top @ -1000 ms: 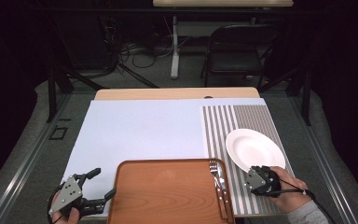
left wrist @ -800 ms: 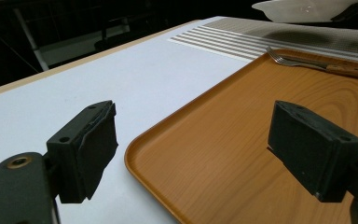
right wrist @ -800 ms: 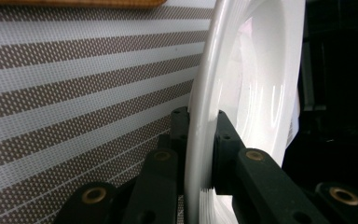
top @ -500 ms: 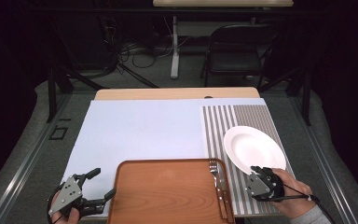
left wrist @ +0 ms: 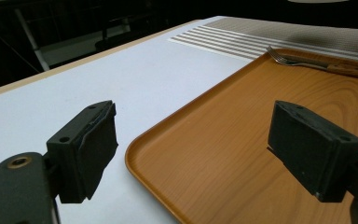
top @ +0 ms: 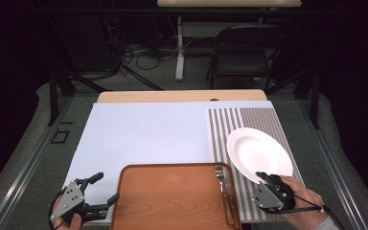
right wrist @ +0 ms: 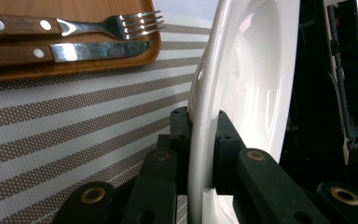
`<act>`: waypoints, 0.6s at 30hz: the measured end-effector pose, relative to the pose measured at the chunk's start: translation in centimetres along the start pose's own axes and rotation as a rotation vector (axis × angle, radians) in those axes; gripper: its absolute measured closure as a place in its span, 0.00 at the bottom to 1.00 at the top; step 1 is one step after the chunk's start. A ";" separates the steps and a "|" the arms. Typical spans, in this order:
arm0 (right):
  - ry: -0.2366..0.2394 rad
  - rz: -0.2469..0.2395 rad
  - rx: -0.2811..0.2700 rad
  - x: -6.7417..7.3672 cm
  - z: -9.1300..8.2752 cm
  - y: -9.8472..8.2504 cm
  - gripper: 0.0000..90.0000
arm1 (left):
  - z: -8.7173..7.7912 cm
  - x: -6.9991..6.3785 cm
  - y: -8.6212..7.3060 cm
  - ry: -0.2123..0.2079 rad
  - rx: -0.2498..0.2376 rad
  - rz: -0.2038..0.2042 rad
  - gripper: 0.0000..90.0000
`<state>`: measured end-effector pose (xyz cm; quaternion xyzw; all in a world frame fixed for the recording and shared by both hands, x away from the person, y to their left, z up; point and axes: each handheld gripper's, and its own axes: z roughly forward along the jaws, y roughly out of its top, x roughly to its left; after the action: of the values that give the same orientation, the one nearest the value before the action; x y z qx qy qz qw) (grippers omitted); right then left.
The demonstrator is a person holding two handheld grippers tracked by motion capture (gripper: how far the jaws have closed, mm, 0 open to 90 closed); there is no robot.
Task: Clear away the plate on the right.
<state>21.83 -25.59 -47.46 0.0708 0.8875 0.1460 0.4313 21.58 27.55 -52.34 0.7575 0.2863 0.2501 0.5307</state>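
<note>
Black fingers [right wrist: 226,140] of right gripper [top: 270,183] clamped on rim of white plate [top: 258,152], lower right of high view, plate tilted and lifted off striped placemat [top: 230,120]. Left gripper [top: 100,189] at lower left, fingers [left wrist: 91,140] apart, holding nothing, hovering beside near corner of wooden tray [top: 172,201]. Fork [top: 220,178] and knife [right wrist: 93,50] lying along tray's right edge. Grasp done; judged left to do: carrying plate across and setting it down, probably on tray. Desk [top: 139,134] bare elsewhere.
</note>
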 end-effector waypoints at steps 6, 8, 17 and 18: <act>-0.003 -0.004 -0.014 0.2 -0.6 0.6 0.91 | 0.1 0.0 0.0 -0.002 0.000 0.000 0.17; -0.004 -0.017 -0.023 0.3 -0.7 0.7 0.91 | 0.1 -0.1 0.0 -0.002 0.000 0.002 0.17; -0.008 -0.034 -0.057 0.8 -1.1 2.0 0.91 | 0.0 0.0 0.0 -0.002 0.000 0.002 0.17; -0.007 -0.034 -0.062 1.0 -1.0 2.2 0.91 | 0.1 0.0 0.0 -0.002 0.000 0.002 0.17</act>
<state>20.42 -23.48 -46.86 0.0431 0.8820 0.1658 0.4389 21.59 27.47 -52.33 0.7580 0.2849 0.2497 0.5310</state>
